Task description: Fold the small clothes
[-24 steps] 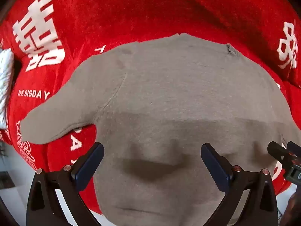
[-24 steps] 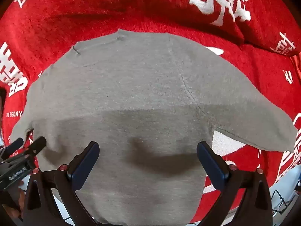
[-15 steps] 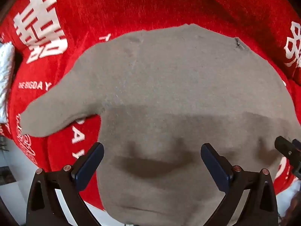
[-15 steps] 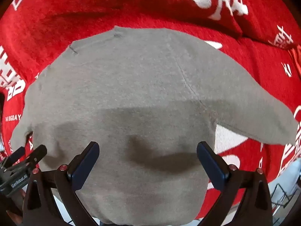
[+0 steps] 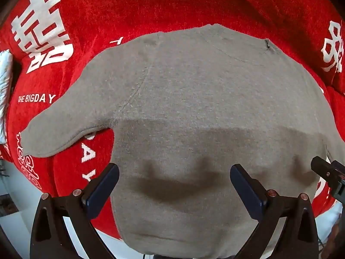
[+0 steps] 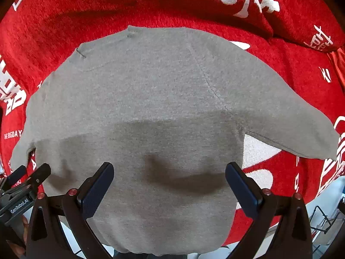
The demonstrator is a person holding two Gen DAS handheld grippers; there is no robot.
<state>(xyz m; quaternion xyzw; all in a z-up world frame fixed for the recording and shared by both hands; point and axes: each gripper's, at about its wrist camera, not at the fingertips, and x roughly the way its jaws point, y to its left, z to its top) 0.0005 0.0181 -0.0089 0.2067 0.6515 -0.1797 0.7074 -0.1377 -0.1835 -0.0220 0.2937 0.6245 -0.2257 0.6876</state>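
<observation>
A small grey T-shirt (image 5: 194, 108) lies spread flat, collar away from me, on a red blanket (image 5: 151, 6) with white characters. It also shows in the right wrist view (image 6: 155, 99). My left gripper (image 5: 174, 185) is open and empty, hovering above the shirt's lower left half, near its left sleeve (image 5: 60, 129). My right gripper (image 6: 170, 183) is open and empty above the lower right half, near the right sleeve (image 6: 291, 125). Each gripper shows at the edge of the other's view: the right one (image 5: 327, 174) and the left one (image 6: 23, 181). The hem hangs at the blanket's near edge.
The red blanket (image 6: 151, 4) covers the whole surface and rises in a fold at the far right (image 6: 301, 28). A white fluffy thing (image 5: 5, 82) sits at the far left edge. Pale floor (image 5: 13, 222) shows below the near edge.
Both grippers have moved forward and closer over the shirt, which fills more of each view. Both stay open and the shirt has not moved.
</observation>
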